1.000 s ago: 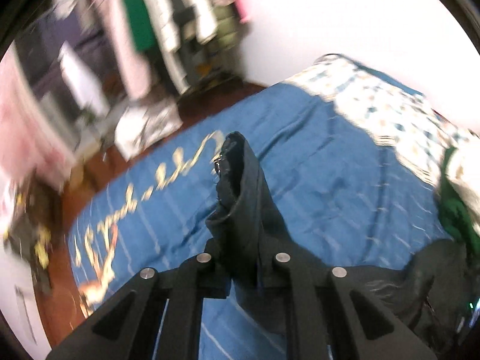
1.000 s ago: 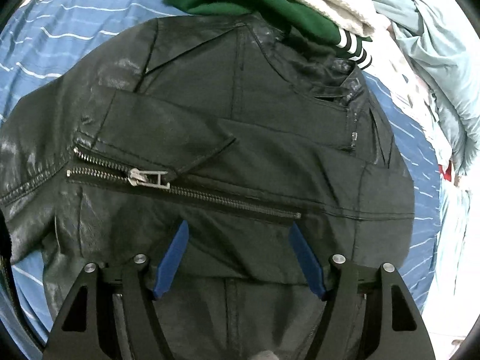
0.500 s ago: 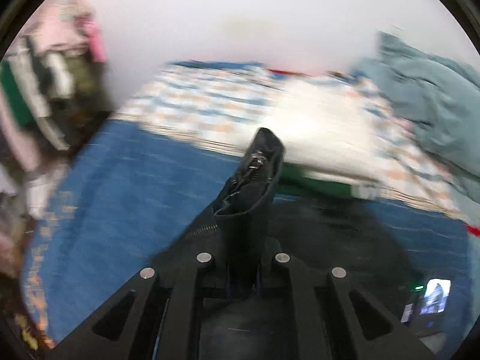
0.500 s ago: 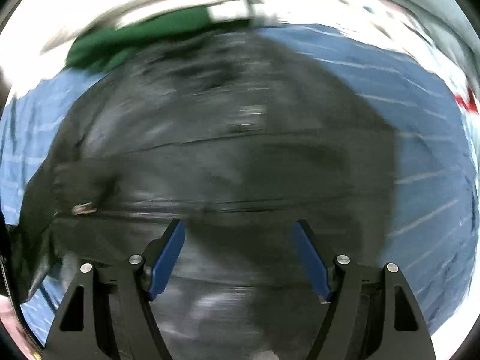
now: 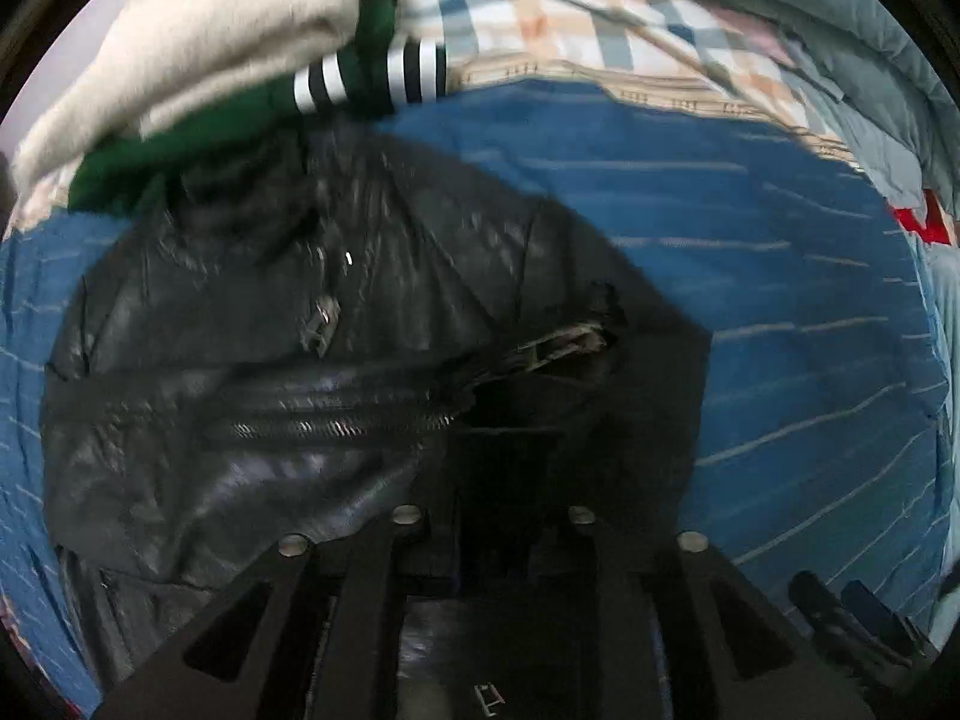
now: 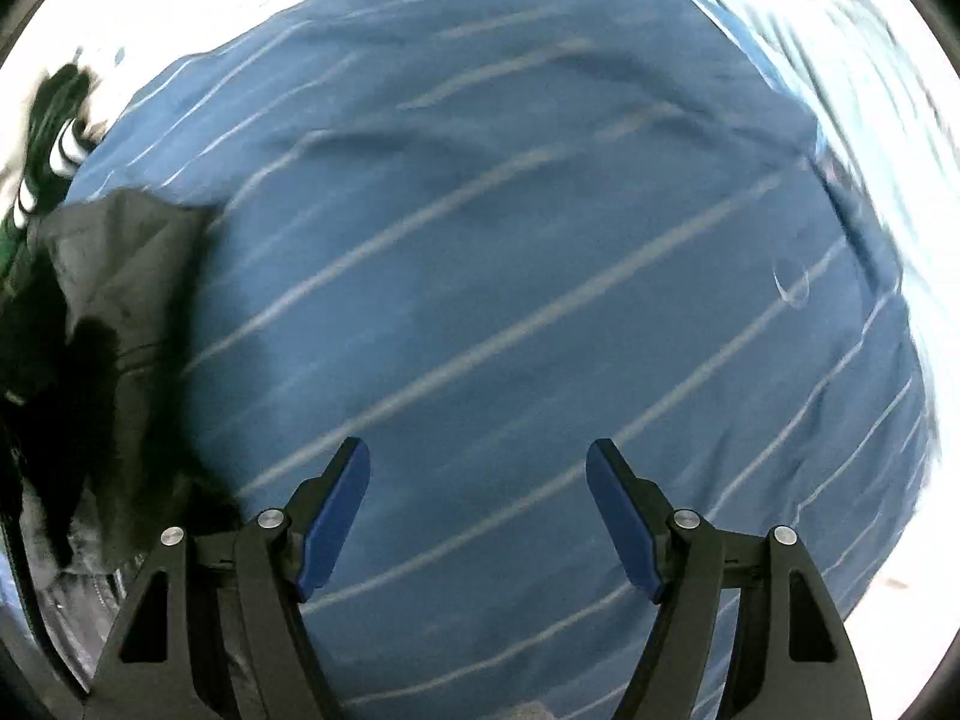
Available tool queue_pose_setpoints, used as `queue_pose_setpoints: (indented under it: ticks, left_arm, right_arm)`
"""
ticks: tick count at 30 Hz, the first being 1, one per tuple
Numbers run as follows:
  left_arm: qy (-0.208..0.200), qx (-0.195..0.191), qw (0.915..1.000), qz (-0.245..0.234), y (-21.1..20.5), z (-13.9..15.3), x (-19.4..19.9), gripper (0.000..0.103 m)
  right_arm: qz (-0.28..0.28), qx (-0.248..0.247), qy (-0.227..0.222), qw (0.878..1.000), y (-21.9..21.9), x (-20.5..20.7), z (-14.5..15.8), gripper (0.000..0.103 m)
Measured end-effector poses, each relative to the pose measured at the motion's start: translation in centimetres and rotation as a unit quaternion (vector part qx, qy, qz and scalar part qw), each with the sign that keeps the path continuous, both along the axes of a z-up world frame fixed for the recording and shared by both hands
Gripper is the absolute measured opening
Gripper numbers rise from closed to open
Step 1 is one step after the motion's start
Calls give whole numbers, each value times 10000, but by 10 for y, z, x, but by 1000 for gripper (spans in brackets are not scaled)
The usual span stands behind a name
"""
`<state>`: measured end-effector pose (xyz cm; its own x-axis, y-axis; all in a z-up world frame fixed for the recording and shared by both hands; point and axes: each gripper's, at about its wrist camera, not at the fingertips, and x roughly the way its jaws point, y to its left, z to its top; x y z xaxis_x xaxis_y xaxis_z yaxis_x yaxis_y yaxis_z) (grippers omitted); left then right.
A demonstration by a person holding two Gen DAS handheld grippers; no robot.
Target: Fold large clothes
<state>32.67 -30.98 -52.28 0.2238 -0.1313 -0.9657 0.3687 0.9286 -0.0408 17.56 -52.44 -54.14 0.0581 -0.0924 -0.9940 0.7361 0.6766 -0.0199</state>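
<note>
A black leather jacket (image 5: 270, 312) lies on the blue striped bedspread (image 5: 750, 300). One sleeve is folded across its front, and the zipped cuff (image 5: 576, 348) rests just ahead of my left gripper (image 5: 504, 480). That gripper points down at the jacket with its jaws opening; dark sleeve fabric still sits loosely between them. My right gripper (image 6: 477, 468) hangs open over bare bedspread (image 6: 510, 240) with nothing between its blue pads. In the right wrist view the jacket (image 6: 120, 276) shows only at the left edge.
A green garment with a black-and-white striped cuff (image 5: 372, 78) and a cream garment (image 5: 210, 18) lie stacked just beyond the jacket's collar. A checked sheet (image 5: 570, 12) and a teal quilt (image 5: 810, 18) lie further back. Something red (image 5: 918, 222) lies at the right edge.
My left gripper swung round from the room side to above the jacket, carrying the sleeve across it, and its jaws have parted. My right gripper slid right, off the jacket to bare bedspread.
</note>
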Motion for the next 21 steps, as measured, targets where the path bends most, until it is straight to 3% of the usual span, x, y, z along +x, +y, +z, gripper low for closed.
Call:
queue_pose_setpoints:
  ticks: [2,3,4,9,13,16,18,21]
  left_arm:
    - [-20,-63,10000,-59,-3,1,-3,53]
    - [-43,-72,9999,-87,-6,2,-5,81]
    - [-65,-125,9998,-105,-6,5,-7,89]
    - [-227,-415,9988,89,21,44,-10,89]
    - [-367,-193,9962,769,89,78,-12,90]
    - [-649,442,9877,1352,160,83,-23,90]
    - [-764,1058,9772,1676,208,62,-28,90]
    - [-540,1855,9611,1973,256,8,-29,90]
  right_arm:
    - [-90,280,-276,9992,-11,-10,-2,78]
    - [-137,501,-461,9976,-17,-14,-3,80]
    - [-163,634,-579,9962,-21,-17,-3,83]
    - [-140,1196,-1177,9857,-32,-25,10,83]
    - [15,1647,-1382,9766,-8,-25,34,83]
    - [160,2172,-1437,9654,9,-11,41,83]
    - [301,2436,-1470,9582,25,7,40,83]
    - [568,2668,-1661,9476,50,38,41,81]
